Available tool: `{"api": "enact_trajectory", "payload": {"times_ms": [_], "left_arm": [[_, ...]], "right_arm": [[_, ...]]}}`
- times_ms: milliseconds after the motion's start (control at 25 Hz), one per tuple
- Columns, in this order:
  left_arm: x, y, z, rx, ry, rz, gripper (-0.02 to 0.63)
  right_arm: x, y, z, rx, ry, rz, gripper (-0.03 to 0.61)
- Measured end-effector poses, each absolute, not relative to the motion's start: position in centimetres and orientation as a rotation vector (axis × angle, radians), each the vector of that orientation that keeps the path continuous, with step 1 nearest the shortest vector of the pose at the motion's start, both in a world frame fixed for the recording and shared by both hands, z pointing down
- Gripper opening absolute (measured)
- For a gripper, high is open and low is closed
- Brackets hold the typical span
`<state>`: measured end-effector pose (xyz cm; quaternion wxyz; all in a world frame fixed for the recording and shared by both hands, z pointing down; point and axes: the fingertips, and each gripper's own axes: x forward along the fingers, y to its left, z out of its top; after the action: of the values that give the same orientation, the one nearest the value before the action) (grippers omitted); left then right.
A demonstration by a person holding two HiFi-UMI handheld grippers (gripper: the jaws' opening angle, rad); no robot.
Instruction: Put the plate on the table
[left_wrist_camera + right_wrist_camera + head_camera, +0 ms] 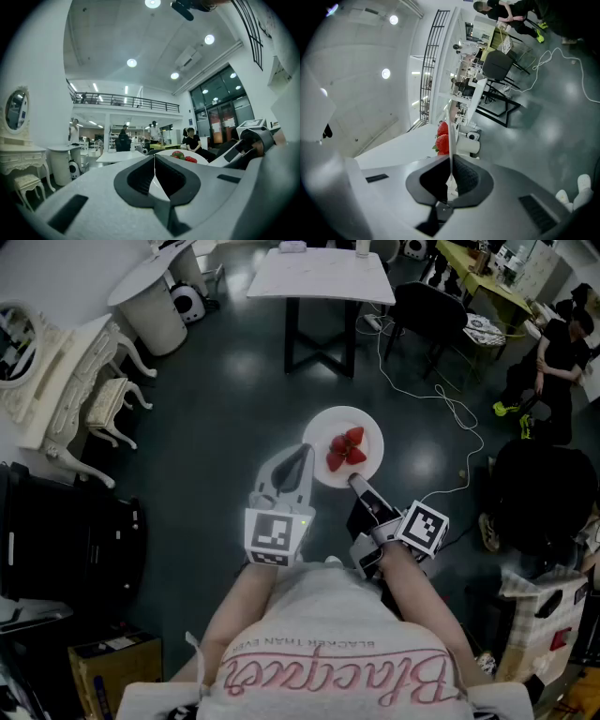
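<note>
A round white plate (325, 431) carrying red strawberries (345, 448) is held level over the dark floor. My right gripper (357, 483) is rolled on its side and shut on the plate's near rim; in the right gripper view the rim (450, 154) runs as a thin line between the jaws (451, 162), with the strawberries (442, 137) beside it. My left gripper (304, 448) is shut with nothing between its jaws, its tip at the plate's left edge. In the left gripper view the plate (164, 153) shows just past the shut tips (154, 159). The white table (323, 276) stands ahead.
A black chair (427, 310) stands right of the table, and a white cable (452, 413) trails over the floor. An ornate white dresser (56, 371) and a round white table (155, 282) are at the left. A person (561, 343) sits at the far right.
</note>
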<state>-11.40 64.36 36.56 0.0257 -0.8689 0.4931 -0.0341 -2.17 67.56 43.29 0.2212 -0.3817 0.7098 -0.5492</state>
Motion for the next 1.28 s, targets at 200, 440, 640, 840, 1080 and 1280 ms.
{"api": "enact_trajectory", "payload": {"times_ms": [200, 440, 640, 840, 1080, 1280], "left_arm": [[-9.9, 64.2, 36.5, -2.676, 1.531, -0.114, 0.006], [-9.6, 64.6, 36.3, -2.641, 1.586, -0.092, 0.006], [-7.3, 64.8, 37.0, -2.641, 1.592, -0.108, 0.006], [-7.3, 63.1, 37.4, -2.634, 1.628, -0.106, 0.006], [-7.9, 58.6, 37.7, -2.64, 1.644, -0.101, 0.006], [-7.8, 53.7, 37.6, -2.653, 1.621, -0.091, 0.006]], "right_arm": [[-0.6, 67.4, 43.6, -1.057, 1.975, -1.526, 0.011], [0.5, 67.3, 43.7, -1.065, 2.014, -1.522, 0.009], [2.1, 66.7, 44.4, -1.05, 2.021, -1.561, 0.009], [2.3, 65.1, 44.7, -1.031, 2.041, -1.559, 0.009], [2.3, 61.0, 45.0, -1.012, 2.0, -1.561, 0.009], [2.3, 56.4, 44.6, -0.997, 1.995, -1.522, 0.01]]}}
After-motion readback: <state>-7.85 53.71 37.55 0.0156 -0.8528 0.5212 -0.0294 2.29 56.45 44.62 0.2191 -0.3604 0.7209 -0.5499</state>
